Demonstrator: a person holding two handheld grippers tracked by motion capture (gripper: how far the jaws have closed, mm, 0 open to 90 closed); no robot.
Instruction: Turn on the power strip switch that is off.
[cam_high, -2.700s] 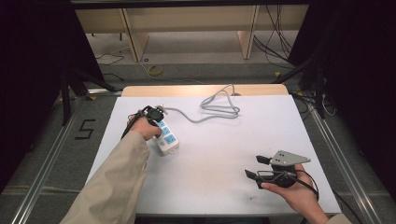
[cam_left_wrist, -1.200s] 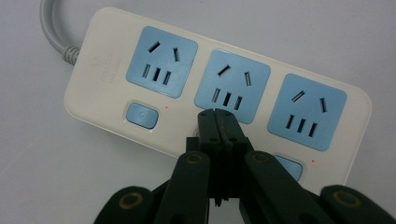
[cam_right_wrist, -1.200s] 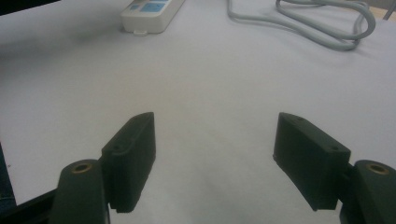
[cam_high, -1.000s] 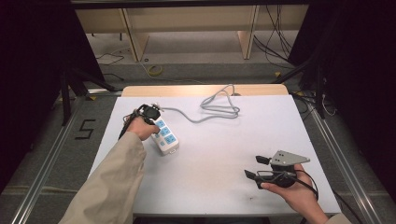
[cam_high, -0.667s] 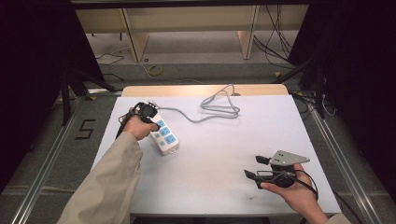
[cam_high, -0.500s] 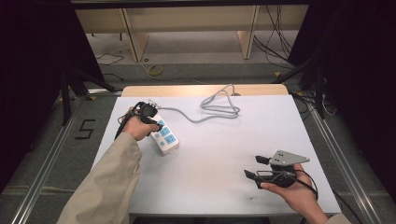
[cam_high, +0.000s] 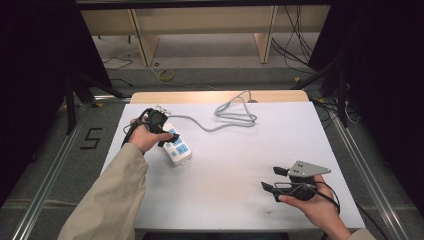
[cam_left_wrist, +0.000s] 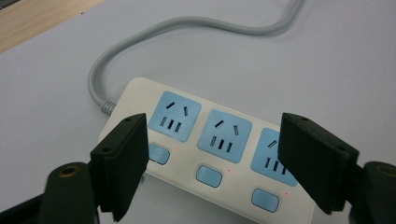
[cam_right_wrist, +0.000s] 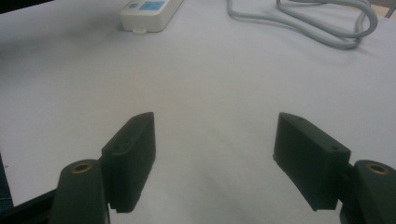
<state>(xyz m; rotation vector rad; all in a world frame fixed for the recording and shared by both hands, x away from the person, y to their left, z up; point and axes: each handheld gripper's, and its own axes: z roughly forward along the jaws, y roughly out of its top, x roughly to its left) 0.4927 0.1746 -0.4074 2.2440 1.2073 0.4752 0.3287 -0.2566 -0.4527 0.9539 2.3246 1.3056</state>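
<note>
A white power strip (cam_high: 176, 146) with blue sockets lies at the left of the white table (cam_high: 235, 200). Its grey cable (cam_high: 235, 114) loops toward the far edge. My left gripper (cam_high: 170, 135) hovers open just above the strip's cable end. In the left gripper view the strip (cam_left_wrist: 205, 156) lies beneath and between the spread jaws of that gripper (cam_left_wrist: 212, 125), and the cable (cam_left_wrist: 187, 25) curves away. My right gripper (cam_high: 273, 179) rests open near the front right. In the right gripper view that gripper (cam_right_wrist: 215, 119) holds nothing over bare table, with the strip (cam_right_wrist: 149, 11) and cable (cam_right_wrist: 322, 25) far off.
A wooden strip (cam_high: 200, 96) runs along the table's far edge. Metal rails (cam_high: 55, 165) flank both sides, with a "5" mark (cam_high: 91, 139) on the floor at the left. Wooden shelving (cam_high: 200, 25) and loose floor cables (cam_high: 295, 45) lie beyond the table.
My left hand and gripper have drawn back slightly toward the far left, so more of the power strip shows. The strip and the right gripper have not moved.
</note>
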